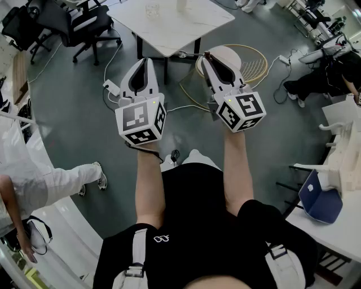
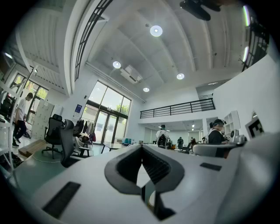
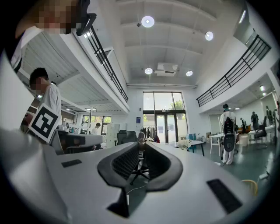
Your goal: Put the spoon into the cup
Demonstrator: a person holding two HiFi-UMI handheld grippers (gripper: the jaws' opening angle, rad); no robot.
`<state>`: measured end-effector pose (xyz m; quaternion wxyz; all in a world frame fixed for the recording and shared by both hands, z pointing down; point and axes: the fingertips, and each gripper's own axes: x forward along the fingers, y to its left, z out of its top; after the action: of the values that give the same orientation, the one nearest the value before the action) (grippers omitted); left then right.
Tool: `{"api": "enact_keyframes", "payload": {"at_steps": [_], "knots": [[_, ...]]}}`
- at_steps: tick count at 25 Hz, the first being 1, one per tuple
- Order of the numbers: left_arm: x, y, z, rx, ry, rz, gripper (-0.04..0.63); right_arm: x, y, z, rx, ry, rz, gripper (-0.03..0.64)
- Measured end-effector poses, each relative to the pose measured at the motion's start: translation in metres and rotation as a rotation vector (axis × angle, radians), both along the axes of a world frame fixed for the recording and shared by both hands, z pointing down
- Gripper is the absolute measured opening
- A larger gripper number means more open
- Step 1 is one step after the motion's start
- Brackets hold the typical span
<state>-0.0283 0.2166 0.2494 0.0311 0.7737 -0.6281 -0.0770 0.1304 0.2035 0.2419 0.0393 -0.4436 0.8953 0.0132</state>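
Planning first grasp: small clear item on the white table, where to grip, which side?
The clear item stands upright on the white table, too small to read its shape. Since it is upright, likely grip its side wall, coming level from the near edge. Left hand-held gripper and right hand-held gripper are shut, short of the table.

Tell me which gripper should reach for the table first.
Left, barely. Both the left gripper and right gripper are shut, empty, short of the white table; the left points straight at the clear object there. Its identity is unclear.
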Motion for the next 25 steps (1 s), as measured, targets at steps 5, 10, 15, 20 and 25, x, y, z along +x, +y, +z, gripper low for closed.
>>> {"api": "enact_keyframes", "payload": {"at_steps": [5, 10, 15, 20, 25], "knots": [[-0.001, 0.004, -0.003, 0.006, 0.0, -0.009, 0.017, -0.003, 0.008, -0.001, 0.005, 0.012, -0.015, 0.049], [0.006, 0.001, 0.001, 0.004, 0.005, 0.013, 0.017, 0.0, 0.011, 0.001, 0.007, 0.027, -0.006, 0.049], [0.016, -0.005, 0.004, -0.003, 0.011, 0.04, 0.017, 0.005, 0.011, -0.003, 0.036, 0.101, 0.034, 0.049], [0.01, -0.01, 0.011, -0.016, 0.03, 0.042, 0.017, 0.006, 0.006, -0.004, 0.02, 0.077, 0.039, 0.051], [-0.008, -0.016, 0.019, -0.031, 0.045, 0.018, 0.017, 0.002, -0.003, 0.002, -0.006, 0.057, 0.039, 0.051]]}}
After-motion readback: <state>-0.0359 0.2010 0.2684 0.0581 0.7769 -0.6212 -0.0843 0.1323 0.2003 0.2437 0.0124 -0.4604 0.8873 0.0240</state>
